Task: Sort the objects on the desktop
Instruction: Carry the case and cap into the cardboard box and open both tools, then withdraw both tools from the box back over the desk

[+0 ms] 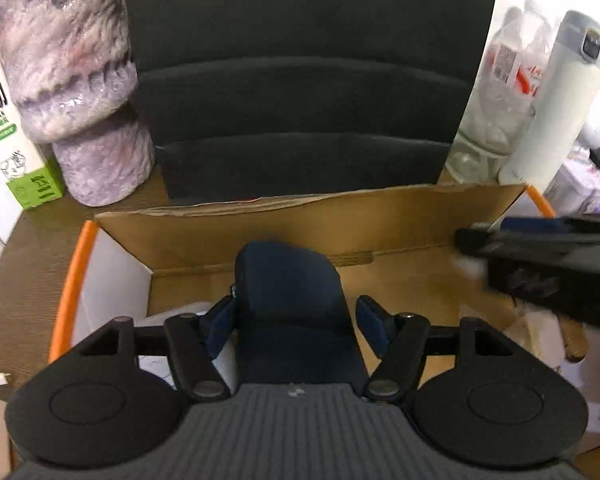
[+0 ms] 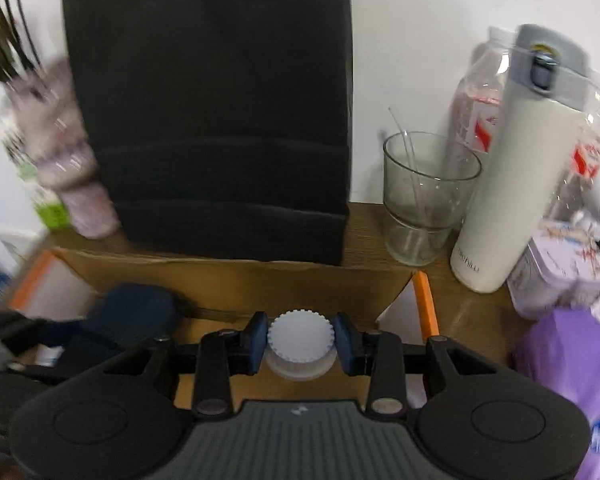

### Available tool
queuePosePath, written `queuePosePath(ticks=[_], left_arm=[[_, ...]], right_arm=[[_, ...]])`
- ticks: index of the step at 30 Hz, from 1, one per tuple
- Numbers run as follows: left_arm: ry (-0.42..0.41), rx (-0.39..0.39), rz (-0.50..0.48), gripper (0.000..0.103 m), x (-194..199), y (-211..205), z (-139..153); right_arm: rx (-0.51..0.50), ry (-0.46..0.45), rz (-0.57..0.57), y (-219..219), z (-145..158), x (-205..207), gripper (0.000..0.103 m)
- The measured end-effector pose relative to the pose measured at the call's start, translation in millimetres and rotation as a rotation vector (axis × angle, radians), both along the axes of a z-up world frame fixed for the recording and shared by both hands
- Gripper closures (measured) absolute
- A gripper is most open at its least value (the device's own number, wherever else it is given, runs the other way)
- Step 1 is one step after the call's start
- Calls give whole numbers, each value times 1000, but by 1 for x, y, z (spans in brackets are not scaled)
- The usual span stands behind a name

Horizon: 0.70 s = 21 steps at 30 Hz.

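Observation:
A cardboard box (image 1: pixel 260 228) with orange edges stands open in front of me; it also shows in the right wrist view (image 2: pixel 240 280). In the left wrist view my left gripper (image 1: pixel 296 320) is open, with a dark blue case (image 1: pixel 292 300) standing between its spread fingers over the box. The right pad does not touch the case. In the right wrist view my right gripper (image 2: pixel 300 340) is shut on a white ridged bottle cap (image 2: pixel 300 338) above the box. The right gripper (image 1: pixel 472 238) reaches in from the right in the left wrist view.
A black tiered organiser (image 1: pixel 304 80) stands behind the box. Left of it are a marbled purple vase (image 1: pixel 72 80) and a milk carton (image 1: pixel 4 128). Right are a glass cup (image 2: pixel 424 196), a white thermos (image 2: pixel 508 168), plastic bottles (image 1: pixel 508 80) and a purple bag (image 2: pixel 568 380).

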<state>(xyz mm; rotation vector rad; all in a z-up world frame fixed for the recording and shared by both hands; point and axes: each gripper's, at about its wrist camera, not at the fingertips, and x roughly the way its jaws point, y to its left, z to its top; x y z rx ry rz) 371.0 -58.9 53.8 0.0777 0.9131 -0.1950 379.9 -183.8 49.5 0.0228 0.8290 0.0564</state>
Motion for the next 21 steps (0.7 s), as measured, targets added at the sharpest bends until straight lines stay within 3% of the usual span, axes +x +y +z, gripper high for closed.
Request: queuePosePath(ticks=[2,7,9,10,12,18,21], left_arm=[[-29,4,-29,25,-2,-2,7],[-58,-51,-23,16,-16,13,36],[-64,-65,7,2,-26,21,48],[-74,-64,34,1,-34,26,54],[-84,-64,54,0,-52,34,63],[-111,-70,81,0,-128,54,80],[-195,-113,7,0,-191,58,80]], right_arm=[[-29,13,4,-12,-7,8,47],[-10,-24,-4,-44,9,5,43],[-16,-41,-2,-49,22,-7,32],[-19,-49,3,-48,28,-15,30],[-17,-73,10,-46,41,-35,23],[38,-141,18,-46,67,-120,18],[77,-183,15,-42,72,-166,15]])
